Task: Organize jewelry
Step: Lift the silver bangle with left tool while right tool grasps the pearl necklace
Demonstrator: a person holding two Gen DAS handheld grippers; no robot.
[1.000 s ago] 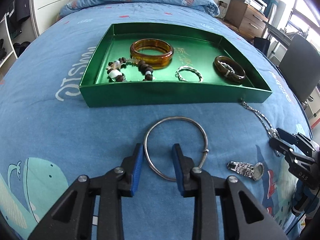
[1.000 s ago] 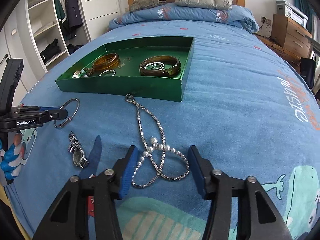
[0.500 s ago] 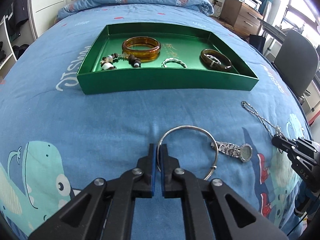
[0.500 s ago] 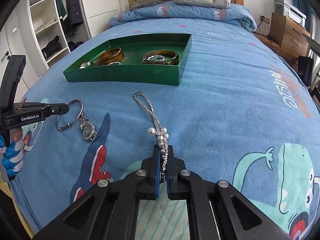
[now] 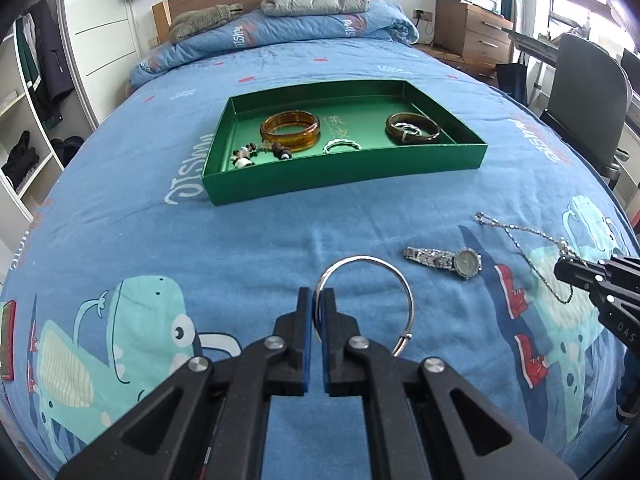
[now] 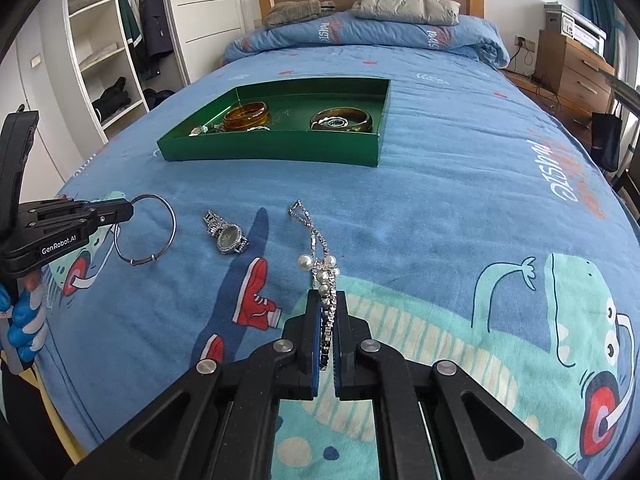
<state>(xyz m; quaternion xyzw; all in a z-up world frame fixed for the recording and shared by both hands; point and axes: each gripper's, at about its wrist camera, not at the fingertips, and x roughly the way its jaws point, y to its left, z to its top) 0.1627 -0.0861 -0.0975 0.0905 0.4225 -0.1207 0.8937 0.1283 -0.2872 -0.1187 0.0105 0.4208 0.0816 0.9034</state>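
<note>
A: Since half a second ago, both views have been drawn back and raised, so the green tray is seen farther off. The watch, which had been touching the bangle, is now left apart on the bed.

B: What is held?

A: The left hand-held gripper is closed almost fully on the rim of a thin silver bangle. The right hand-held gripper is closed on a silver chain necklace with pearls, whose far end trails on the bed.

B: How should the step be done well?

A: Judged from the task, both pieces are to be carried to the tray. The bangle is pinched at one edge only, so it should be kept level and moved slowly, lest it swing or slip. The necklace should be lifted high enough for its tail to clear the tray's near wall, then lowered into bare floor between the amber bracelet and the dark bracelet.

B: What does each view add?

A: Only the right view shows the pearls and the chain pinched between the fingers; the left view shows just the chain's tail meeting the right gripper's tip. From the left view, the tray's floor is seen more plainly, with a bead string and a small twisted ring.
</note>
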